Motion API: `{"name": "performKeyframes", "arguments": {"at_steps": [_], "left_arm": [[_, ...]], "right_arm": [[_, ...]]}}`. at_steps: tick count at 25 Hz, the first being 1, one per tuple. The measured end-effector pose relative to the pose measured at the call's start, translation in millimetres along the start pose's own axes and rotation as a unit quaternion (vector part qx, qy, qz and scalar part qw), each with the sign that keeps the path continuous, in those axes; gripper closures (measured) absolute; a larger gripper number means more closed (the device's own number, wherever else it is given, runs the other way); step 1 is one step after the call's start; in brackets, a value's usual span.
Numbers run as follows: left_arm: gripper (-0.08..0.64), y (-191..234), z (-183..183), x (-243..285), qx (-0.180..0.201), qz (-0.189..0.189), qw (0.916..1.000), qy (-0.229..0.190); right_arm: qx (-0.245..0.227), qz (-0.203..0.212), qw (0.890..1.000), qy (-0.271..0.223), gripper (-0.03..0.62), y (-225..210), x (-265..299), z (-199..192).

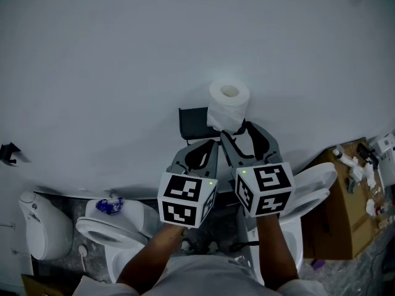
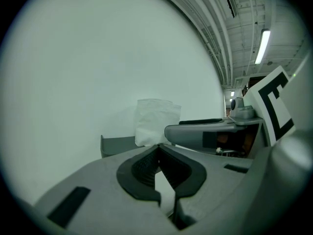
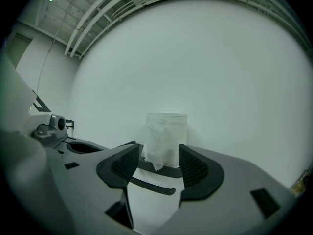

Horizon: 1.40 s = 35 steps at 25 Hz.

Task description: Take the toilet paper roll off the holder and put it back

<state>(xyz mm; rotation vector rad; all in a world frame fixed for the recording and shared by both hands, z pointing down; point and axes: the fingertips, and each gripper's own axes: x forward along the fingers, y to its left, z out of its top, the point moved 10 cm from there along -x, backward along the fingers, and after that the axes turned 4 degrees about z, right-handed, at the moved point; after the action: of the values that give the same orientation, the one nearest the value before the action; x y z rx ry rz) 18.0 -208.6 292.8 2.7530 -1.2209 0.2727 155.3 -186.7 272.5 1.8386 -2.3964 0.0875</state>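
A white toilet paper roll [image 1: 228,106] stands upright on a dark holder [image 1: 192,123] fixed to the white wall. My right gripper [image 1: 239,130] is right below the roll. In the right gripper view the roll [image 3: 166,138] stands between the spread tips of this gripper [image 3: 161,155], above the holder's dark bar [image 3: 149,166], and the pads do not visibly press on it. My left gripper [image 1: 213,143] sits just left of the roll with its jaws together and nothing in them. In the left gripper view the roll [image 2: 156,121] and the holder [image 2: 117,145] lie beyond the closed tips [image 2: 157,148].
A toilet [image 1: 117,224] with a blue item on its rim stands at the lower left, beside a white fixture [image 1: 40,227]. Another toilet seat [image 1: 311,190] is at the right. A cardboard box [image 1: 352,208] with small clutter stands at the far right.
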Motion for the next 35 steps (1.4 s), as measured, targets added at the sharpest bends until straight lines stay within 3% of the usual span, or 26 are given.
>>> {"name": "performKeyframes", "arguments": {"at_steps": [16, 23, 35], "left_arm": [[0.555, 23, 13, 7, 0.0, -0.014, 0.9997, -0.022], [0.555, 27, 14, 10, 0.007, -0.014, 0.9995, -0.029], [0.555, 32, 9, 10, -0.002, -0.016, 0.9996, -0.022]], "right_arm": [[0.011, -0.035, 0.999, -0.002, 0.245, -6, 31, 16], [0.035, -0.03, 0.999, 0.005, 0.236, -9, 46, 15], [0.022, -0.044, 0.999, 0.012, 0.245, -12, 48, 15]]}}
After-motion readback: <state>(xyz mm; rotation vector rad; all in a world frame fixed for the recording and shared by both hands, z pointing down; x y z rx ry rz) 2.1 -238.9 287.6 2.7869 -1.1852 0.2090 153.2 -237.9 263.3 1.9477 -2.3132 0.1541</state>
